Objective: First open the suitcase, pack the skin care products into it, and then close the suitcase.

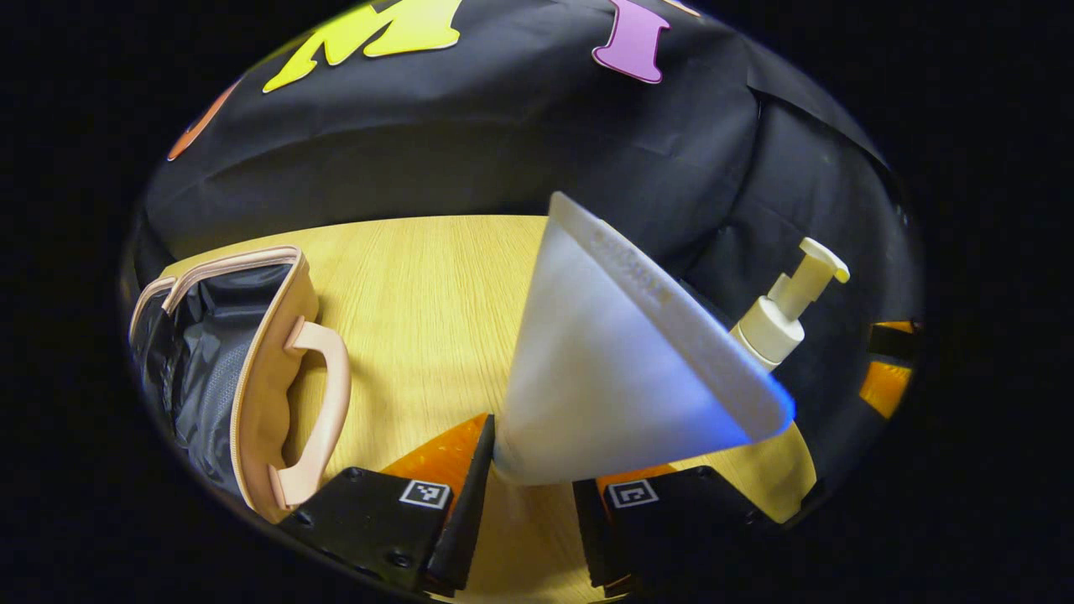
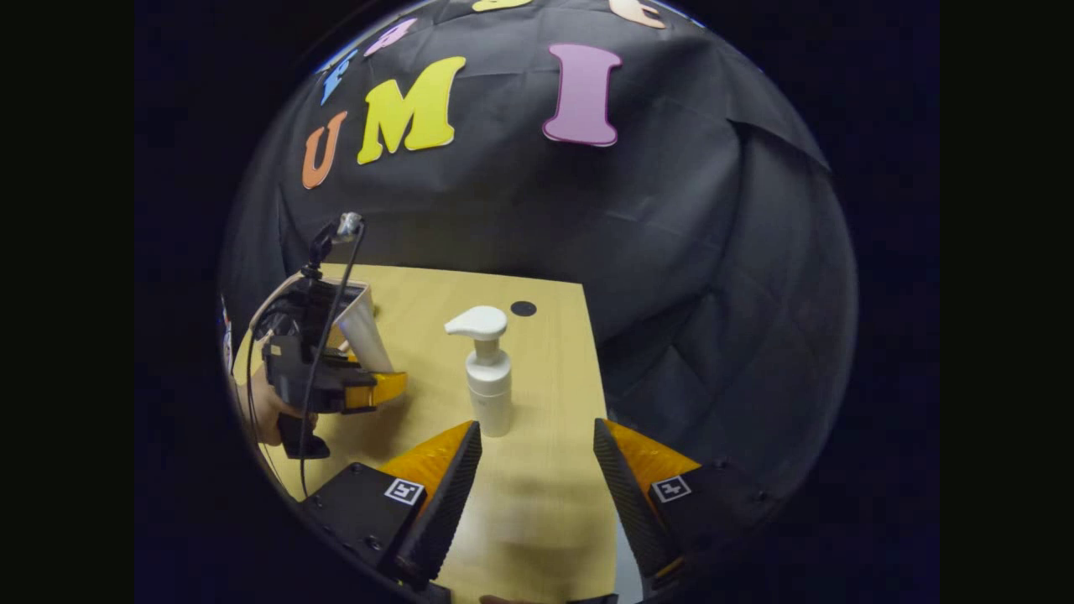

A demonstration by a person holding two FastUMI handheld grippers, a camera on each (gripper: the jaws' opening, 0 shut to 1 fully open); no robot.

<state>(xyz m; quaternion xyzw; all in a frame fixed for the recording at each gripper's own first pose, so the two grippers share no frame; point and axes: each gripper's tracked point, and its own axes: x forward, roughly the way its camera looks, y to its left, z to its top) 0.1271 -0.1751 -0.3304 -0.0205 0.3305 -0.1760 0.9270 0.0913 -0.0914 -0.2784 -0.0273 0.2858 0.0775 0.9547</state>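
My left gripper point(image 1: 533, 478) is shut on a white squeeze tube point(image 1: 621, 361), held above the wooden table with its crimped flat end pointing up and right. The small pink suitcase point(image 1: 260, 377) lies open at the left of the left gripper view, its dark lining and its handle showing. A white pump bottle point(image 2: 488, 369) stands upright on the table, a short way ahead of my open right gripper point(image 2: 537, 470); it also peeks out behind the tube as the pump bottle point(image 1: 784, 315). In the right gripper view the left gripper point(image 2: 369, 390) holds the tube point(image 2: 365, 331) at the left.
The wooden table point(image 2: 545, 512) ends at its right edge against the black cloth wall. A small dark dot point(image 2: 523, 309) marks the table's far side. A hand point(image 2: 264, 411) and a cable come with the left gripper.
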